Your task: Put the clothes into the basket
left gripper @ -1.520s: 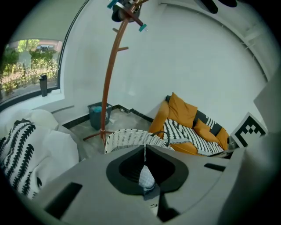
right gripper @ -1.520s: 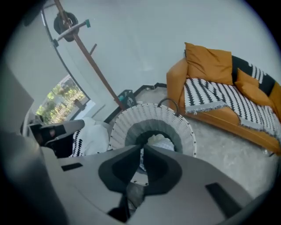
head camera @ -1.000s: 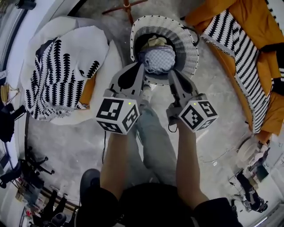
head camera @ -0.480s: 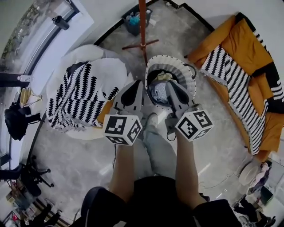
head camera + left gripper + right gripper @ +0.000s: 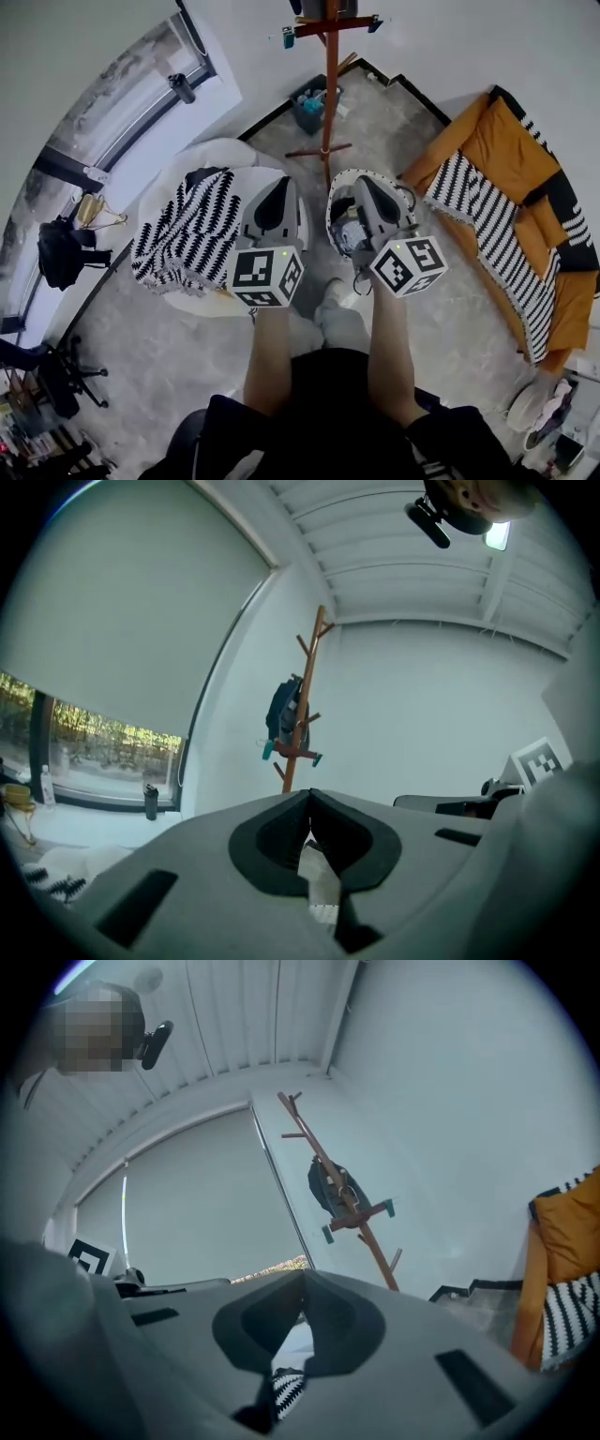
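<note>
Clothes, a pale crumpled heap (image 5: 341, 232), lie inside the round white woven basket with a dark-dotted rim (image 5: 367, 172), which stands on the grey floor just above the centre of the head view. The grey right gripper (image 5: 362, 185) is held in front of the basket and hides much of it. The grey left gripper (image 5: 283, 186) sits beside it, left of the rim. Both pairs of jaws are pressed together with nothing pinched, and each gripper view looks level at the white wall and the brown wooden coat stand (image 5: 300, 714).

That load looks delivered, so the step in hand is likely fetching more. A black-and-white patterned cloth (image 5: 187, 239) draped over a pale round cushion at left of centre may be next, though I cannot tell whether it is laundry. Taking it would mean going down and left, with the jaws spread first.
</note>
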{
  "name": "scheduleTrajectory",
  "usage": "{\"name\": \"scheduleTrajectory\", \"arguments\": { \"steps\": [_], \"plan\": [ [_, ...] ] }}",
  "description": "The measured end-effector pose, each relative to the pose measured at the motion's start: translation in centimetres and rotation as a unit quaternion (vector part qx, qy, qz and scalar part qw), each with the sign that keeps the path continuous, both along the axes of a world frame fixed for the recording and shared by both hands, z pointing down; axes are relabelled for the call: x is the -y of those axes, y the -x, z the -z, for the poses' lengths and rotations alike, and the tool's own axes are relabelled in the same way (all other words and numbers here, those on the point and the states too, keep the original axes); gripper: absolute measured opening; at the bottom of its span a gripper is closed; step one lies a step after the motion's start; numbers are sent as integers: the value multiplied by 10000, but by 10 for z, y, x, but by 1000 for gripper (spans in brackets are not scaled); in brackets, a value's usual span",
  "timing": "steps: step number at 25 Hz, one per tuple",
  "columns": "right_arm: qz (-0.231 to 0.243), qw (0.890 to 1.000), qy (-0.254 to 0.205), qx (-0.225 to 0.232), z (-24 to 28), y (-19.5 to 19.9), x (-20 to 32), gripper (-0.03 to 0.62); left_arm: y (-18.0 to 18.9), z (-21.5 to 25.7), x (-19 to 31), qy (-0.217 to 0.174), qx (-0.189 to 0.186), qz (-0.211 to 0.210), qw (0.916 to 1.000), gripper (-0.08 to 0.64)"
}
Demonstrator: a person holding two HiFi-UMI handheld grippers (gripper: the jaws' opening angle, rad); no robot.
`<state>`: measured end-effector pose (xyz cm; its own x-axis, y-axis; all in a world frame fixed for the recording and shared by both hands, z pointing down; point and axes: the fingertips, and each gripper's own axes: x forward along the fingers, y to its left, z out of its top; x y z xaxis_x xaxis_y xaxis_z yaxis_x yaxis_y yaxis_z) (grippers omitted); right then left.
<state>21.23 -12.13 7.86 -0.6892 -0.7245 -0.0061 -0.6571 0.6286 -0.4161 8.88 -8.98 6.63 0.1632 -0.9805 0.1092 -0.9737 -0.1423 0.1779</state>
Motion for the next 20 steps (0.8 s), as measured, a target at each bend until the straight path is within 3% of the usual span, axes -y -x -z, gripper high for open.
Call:
{"name": "scheduleTrajectory", "arguments": {
  "steps": [8,13,20],
  "plan": [
    [437,9951,-879,-94,80,70,-17,11,58,91,-28,-788,185,351,9961,8],
    [558,9899,-1280,-240,109,89,-28,11,75,113,-40,-915,360,497,9939,8],
    [490,9895,-1259,-513,111,94,-24,11,81,113,-39,-851,445,558,9938,8]
  ]
}}
